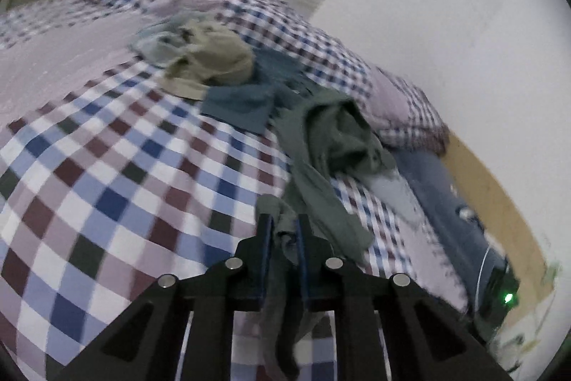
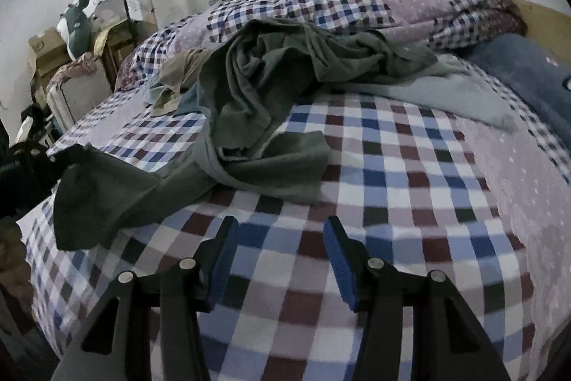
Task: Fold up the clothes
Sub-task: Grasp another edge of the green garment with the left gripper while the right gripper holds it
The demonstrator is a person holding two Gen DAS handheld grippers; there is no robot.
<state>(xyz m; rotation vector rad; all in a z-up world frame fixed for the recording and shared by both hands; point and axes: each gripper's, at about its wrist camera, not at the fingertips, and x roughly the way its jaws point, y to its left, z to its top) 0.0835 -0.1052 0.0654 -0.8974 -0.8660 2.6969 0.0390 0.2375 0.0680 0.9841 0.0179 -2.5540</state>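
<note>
A crumpled dark green garment (image 1: 332, 145) lies on the checked bed cover (image 1: 117, 188). My left gripper (image 1: 285, 224) is shut on one edge of it, and the cloth runs down between the blue pads. In the right wrist view the same green garment (image 2: 264, 95) sprawls across the middle of the bed, one end stretched out toward the left edge. My right gripper (image 2: 280, 227) is open just above the checked cover (image 2: 392, 202), a short way in front of the garment, holding nothing.
A khaki garment (image 1: 210, 59) and a teal cloth (image 1: 242, 102) lie further back on the bed. A bunched checked quilt (image 2: 392, 2) and a blue pillow (image 2: 528, 74) sit at the head. Boxes and a rack (image 2: 117, 9) stand at the left, with a white wall (image 1: 446, 24) alongside.
</note>
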